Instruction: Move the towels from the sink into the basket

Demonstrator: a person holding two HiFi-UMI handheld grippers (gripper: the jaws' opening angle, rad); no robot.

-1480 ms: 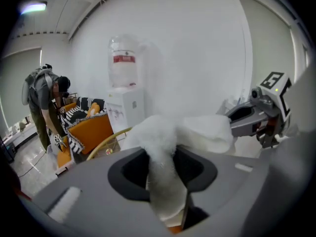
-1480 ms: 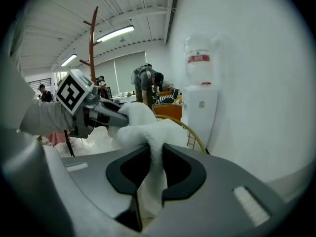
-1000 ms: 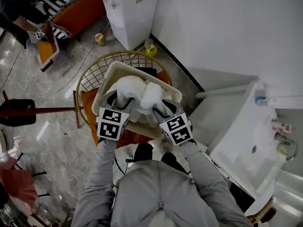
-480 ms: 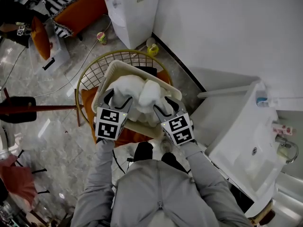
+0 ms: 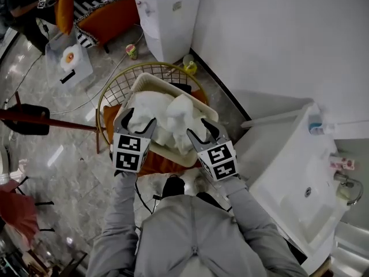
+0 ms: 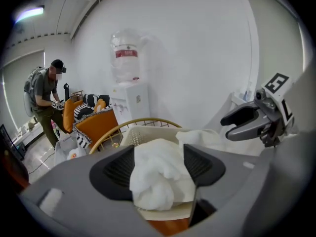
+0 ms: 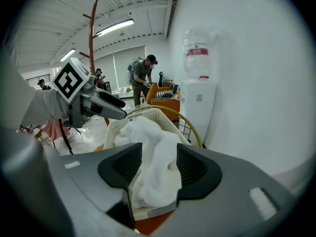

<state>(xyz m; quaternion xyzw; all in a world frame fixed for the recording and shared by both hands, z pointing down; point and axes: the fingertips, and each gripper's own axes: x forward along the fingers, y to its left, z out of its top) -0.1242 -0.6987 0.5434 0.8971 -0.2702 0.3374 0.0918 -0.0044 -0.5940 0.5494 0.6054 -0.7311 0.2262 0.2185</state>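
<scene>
White towels [image 5: 166, 115] lie heaped in the basket [image 5: 157, 78]; the sink [image 5: 300, 172] is well apart, to the basket's right. L gripper [image 5: 137, 121] & R gripper [image 5: 199, 128] hover over the basket's near side. Both sets of jaws have just been opening and now stand apart. Towel shows btwn the pads but they don't press on it, so nothing is gripped. Each cube bears black square markers. Beyond the basket, the water bottle [image 6: 126, 53] has a red label w/ print too small to read.

White towels [image 5: 164, 117] heaped in the basket [image 5: 149, 78]
2 crumpled white lumps are lying side by side, filling the cream basket, well apart from the white sink [image 5: 288, 178].
</scene>
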